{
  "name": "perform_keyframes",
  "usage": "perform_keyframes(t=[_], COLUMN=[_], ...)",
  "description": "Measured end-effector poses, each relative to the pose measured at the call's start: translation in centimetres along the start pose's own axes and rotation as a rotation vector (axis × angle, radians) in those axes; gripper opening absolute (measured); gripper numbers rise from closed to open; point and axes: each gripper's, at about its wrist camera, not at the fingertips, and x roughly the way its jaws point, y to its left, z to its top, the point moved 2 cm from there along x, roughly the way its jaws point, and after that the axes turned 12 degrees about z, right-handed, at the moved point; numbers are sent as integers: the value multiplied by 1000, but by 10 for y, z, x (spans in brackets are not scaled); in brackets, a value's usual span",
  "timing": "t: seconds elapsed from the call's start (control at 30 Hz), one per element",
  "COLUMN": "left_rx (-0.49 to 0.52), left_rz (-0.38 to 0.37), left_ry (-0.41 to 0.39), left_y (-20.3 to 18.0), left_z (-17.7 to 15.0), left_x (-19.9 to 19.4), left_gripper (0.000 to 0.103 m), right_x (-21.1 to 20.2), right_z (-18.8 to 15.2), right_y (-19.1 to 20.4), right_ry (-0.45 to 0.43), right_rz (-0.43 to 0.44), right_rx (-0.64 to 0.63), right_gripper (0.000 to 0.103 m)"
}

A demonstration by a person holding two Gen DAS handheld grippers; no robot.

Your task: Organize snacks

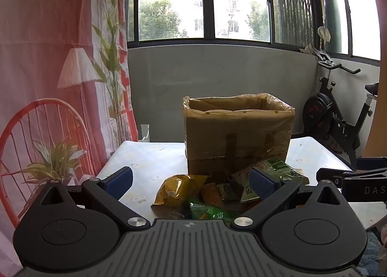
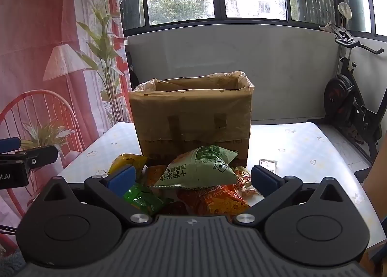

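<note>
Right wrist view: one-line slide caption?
Open right gripper faces snack packets piled before a lined cardboard box on the table.

"DAS" on right claw [image 1: 338,175]; Chinese print on green packet [image 2: 198,168].

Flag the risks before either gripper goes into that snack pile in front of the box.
1. The snack packets overlap in a heap; the big green bag lies on top, so pulling a lower one could scatter the rest.
2. The cardboard box has a loose plastic liner folded over its rim; a finger might snag it.
3. Both open grippers, left and right, face one pile and could collide.
</note>
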Motion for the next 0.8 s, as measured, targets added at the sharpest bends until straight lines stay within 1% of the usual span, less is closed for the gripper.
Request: perform_keyframes(t=[0.27, 0.3, 0.53, 0.8], left_rx=[20, -7, -24, -34], left_rz=[-53, -2, -12, -33], left_ry=[-31, -7, -31, -24], left_y=[-8, 1, 5, 7], left_z=[0, -1, -3, -4], left_x=[-3, 0, -4, -4], left_gripper=[103, 103, 103, 103], right_x=[0, 1, 1, 1], right_z=[-1, -1, -4, -4], right_y=[-1, -2, -1, 0], right_ry=[2, 1, -1, -1], right_rz=[-1, -3, -2, -2], right_rx=[2, 3, 7, 9], right_gripper=[103, 103, 103, 103])
